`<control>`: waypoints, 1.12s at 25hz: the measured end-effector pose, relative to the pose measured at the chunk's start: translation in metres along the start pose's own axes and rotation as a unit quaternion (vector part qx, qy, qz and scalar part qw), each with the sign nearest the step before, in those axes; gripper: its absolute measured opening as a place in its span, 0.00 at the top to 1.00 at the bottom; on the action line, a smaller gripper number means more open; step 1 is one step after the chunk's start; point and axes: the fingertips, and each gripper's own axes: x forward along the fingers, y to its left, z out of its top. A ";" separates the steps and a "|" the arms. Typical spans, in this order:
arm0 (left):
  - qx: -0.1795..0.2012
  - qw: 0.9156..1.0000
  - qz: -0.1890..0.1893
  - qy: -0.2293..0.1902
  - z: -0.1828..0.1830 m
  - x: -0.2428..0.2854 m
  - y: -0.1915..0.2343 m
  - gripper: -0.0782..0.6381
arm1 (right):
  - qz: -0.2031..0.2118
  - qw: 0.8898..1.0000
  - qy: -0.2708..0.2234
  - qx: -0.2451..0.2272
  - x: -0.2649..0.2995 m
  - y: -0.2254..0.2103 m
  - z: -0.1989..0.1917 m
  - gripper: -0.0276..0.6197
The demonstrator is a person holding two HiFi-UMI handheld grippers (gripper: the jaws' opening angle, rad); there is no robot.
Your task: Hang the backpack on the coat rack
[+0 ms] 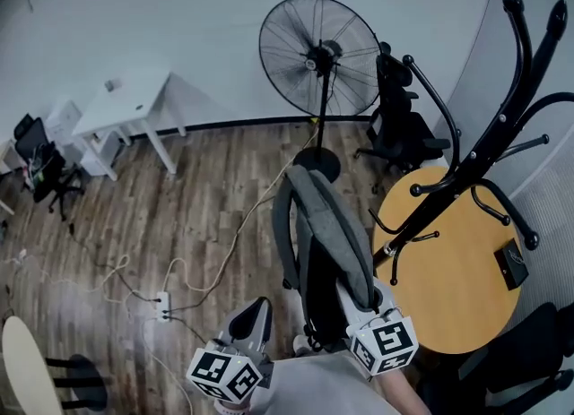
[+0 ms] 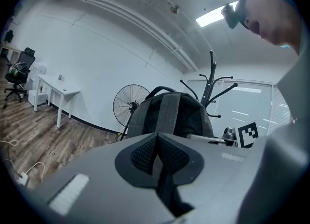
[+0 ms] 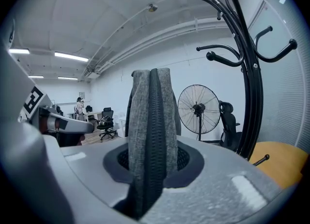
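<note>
1. On my feed the right gripper (image 3: 152,162) is clamped on the backpack's grey strap (image 3: 151,112), which stands upright between its pads.
2. The left gripper (image 2: 156,157) has its jaws drawn together, with only a thin dark slit between the pads. I cannot tell whether anything is pinched there.
3. The backpack (image 1: 327,225) is held up off the floor in front of both grippers, on no hook. It sits just left of the coat rack's lower pole.
4. The black coat rack (image 1: 466,167) rises at the left edge of a round wooden table (image 1: 448,288), its curved hooks bare. A small black device (image 1: 511,267) lies on the tabletop.
5. The wood-plank floor (image 1: 206,198) carries pale cables (image 1: 235,238) that run to a power strip (image 1: 163,304).
6. A standing fan (image 1: 318,46) and a black office chair (image 1: 399,126) are near the white wall (image 1: 179,19). A white desk (image 1: 126,104) stands further left, with another dark chair (image 1: 45,171) beside it.
</note>
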 end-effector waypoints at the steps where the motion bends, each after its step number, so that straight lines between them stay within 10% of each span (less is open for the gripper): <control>1: -0.002 1.000 -0.005 0.003 0.001 0.004 0.003 0.87 | -0.006 1.000 0.000 0.001 0.002 -0.002 0.000 0.82; 28: 0.034 0.976 -0.200 0.083 0.059 0.072 0.067 0.87 | -0.146 0.986 -0.044 0.067 0.037 0.030 0.022 0.82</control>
